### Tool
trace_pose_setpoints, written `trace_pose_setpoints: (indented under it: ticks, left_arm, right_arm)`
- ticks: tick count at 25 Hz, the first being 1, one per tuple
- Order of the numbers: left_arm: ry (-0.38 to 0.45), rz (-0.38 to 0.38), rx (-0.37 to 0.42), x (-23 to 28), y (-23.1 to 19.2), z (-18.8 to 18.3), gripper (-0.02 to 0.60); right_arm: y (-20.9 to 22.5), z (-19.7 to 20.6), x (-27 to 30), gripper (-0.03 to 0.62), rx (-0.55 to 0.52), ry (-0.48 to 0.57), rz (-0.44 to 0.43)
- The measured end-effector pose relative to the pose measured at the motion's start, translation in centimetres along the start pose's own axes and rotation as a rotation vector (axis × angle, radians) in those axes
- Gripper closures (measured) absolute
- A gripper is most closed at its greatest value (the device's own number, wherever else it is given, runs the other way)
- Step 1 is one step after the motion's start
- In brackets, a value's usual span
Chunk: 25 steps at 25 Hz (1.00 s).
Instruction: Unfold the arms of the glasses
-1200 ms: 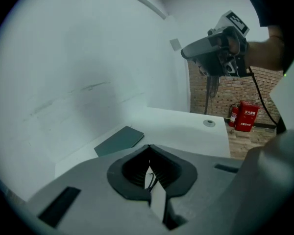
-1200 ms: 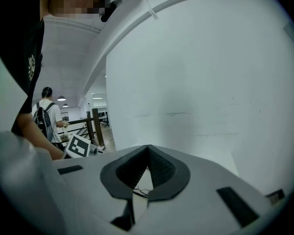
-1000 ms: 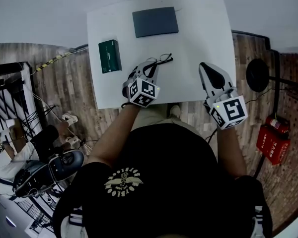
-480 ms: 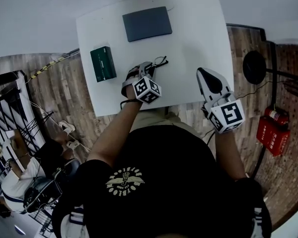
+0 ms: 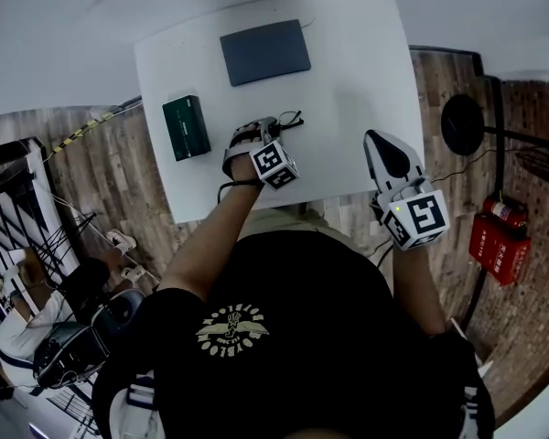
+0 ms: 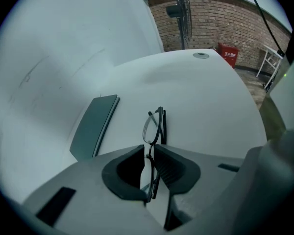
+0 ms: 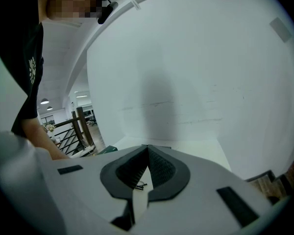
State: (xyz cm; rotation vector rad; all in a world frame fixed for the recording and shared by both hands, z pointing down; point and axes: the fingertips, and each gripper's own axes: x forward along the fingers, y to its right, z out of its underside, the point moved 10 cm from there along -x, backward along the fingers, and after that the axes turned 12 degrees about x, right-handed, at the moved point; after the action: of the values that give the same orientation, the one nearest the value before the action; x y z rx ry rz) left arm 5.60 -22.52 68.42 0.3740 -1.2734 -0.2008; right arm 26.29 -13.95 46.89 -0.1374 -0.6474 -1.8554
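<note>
White table [image 5: 348, 80] seen from above. The left gripper [image 5: 267, 126], over the table's near-centre area, has its jaws closed on the frame of the glasses [image 6: 154, 126], which stand on edge on the tabletop with one lens projecting beyond the jaw tips. The right gripper [image 5: 375, 140], at the table's near right edge, has its jaws brought together on nothing. A dark grey slab [image 5: 265, 51] lies at the table's far side, a green box [image 5: 186, 127] at its left edge.

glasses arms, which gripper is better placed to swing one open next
Right. The left gripper is already shut on the glasses frame, steadying it, arms folded. The right gripper is shut on nothing and free, so it could likely open and take an arm.
</note>
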Motion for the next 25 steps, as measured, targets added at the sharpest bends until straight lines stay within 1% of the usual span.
trace_pose_setpoints:
  ticks: [5,8,11,14,19,21,25]
  left_arm:
    - [0.011,-0.023,-0.027,-0.5,-1.3,0.2,0.553]
    - [0.036,-0.038,-0.084,-1.3,-2.1,0.5,0.558]
    - [0.077,-0.055,-0.185,-2.3,-2.8,1.1,0.558]
    - [0.141,-0.073,-0.312,-3.7,-3.7,1.9,0.558]
    - [0.256,-0.118,-0.469,-6.6,-5.4,2.9,0.558]
    - [0.310,-0.130,-0.519,-7.8,-6.1,3.1,0.558]
    - [0.406,-0.142,-0.589,-10.2,-7.3,3.1,0.558]
  right_arm:
    - [0.3,-0.7,-0.4,0.594,0.001,0.019,0.009]
    - [0.2,-1.1,-0.5,0.594,-0.002,0.025,0.005]
    - [0.0,-1.5,-0.4,0.592,-0.009,0.031,-0.015]
    - [-0.3,-2.0,0.0,0.594,-0.019,0.032,-0.031]
    - [-1.1,-2.9,0.5,0.594,-0.042,0.034,-0.059]
    - [-1.4,-3.2,0.8,0.592,-0.048,0.037,-0.070]
    - [-2.0,-3.9,1.3,0.594,-0.058,0.045,-0.089]
